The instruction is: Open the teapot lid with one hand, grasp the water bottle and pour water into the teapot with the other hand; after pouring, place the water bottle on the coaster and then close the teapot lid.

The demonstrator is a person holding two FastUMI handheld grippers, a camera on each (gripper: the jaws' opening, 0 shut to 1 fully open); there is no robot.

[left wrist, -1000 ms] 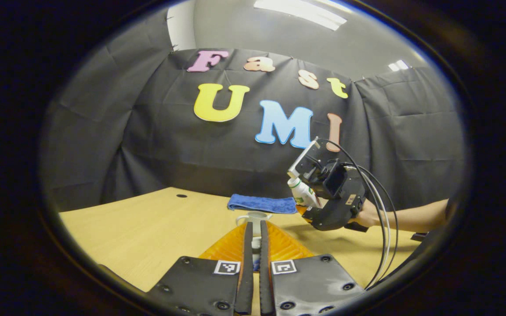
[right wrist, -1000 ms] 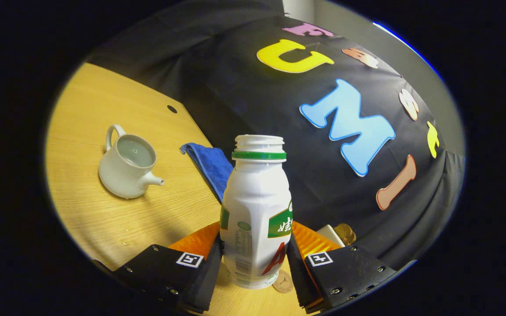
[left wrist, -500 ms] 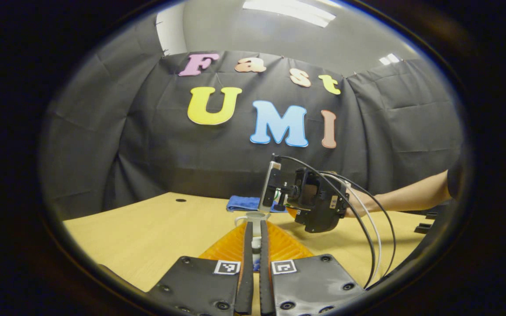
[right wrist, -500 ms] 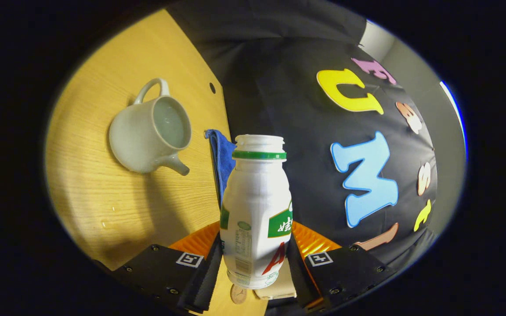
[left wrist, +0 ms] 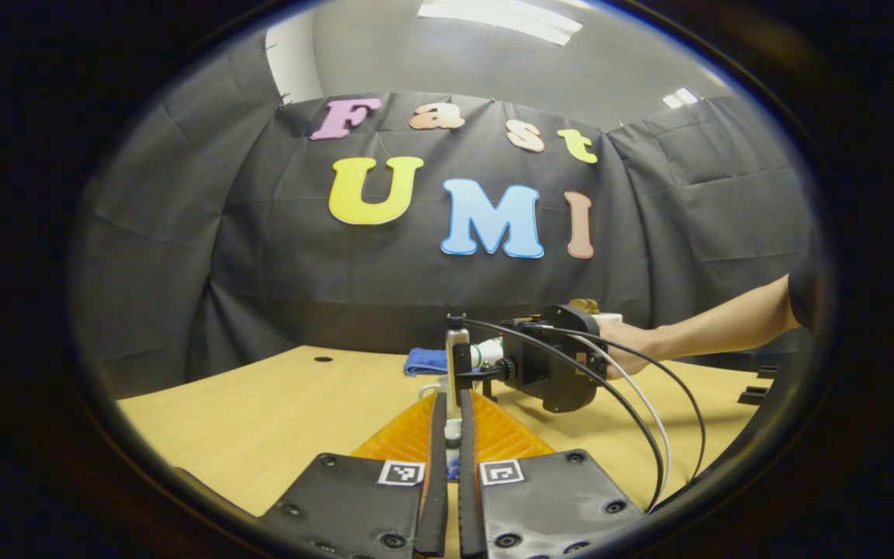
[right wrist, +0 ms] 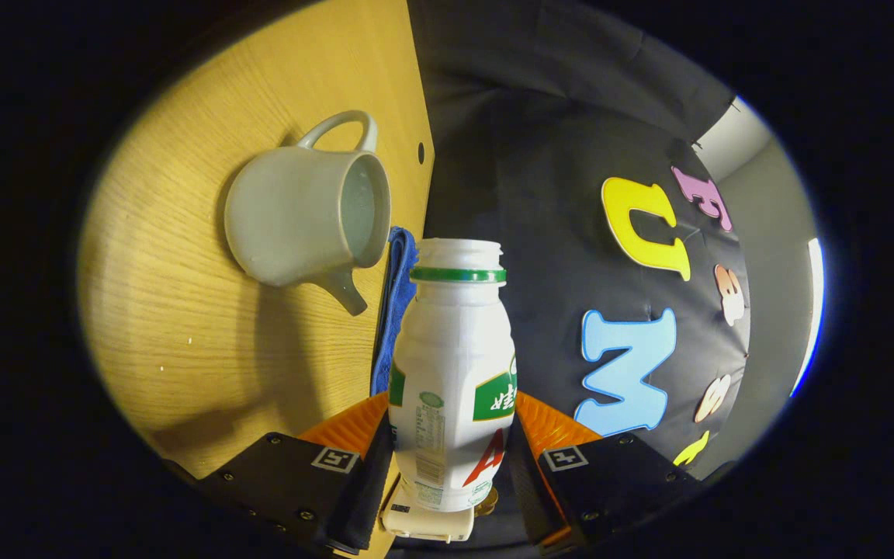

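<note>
The water bottle (right wrist: 453, 373) sits clamped between both fingers of our right gripper (right wrist: 451, 466), uncapped and tipped onto its side, its mouth pointing toward the open teapot (right wrist: 303, 216). In the left gripper view we see that same right gripper (left wrist: 548, 373), held by a hand (left wrist: 629, 341), bringing the bottle in from the right, just behind the fingers of our left gripper (left wrist: 447, 466). Those fingers stand nearly together, and something small shows between them, probably the lid, though we cannot tell for sure.

The teapot stands on the worktop (right wrist: 183, 310), lid off, with water already inside. A blue cloth (right wrist: 394, 303) lies beyond it by the booth wall.

We judge lid-opening and grasping done and pouring under way. Setting the bottle on the coaster and closing the lid remain.
</note>
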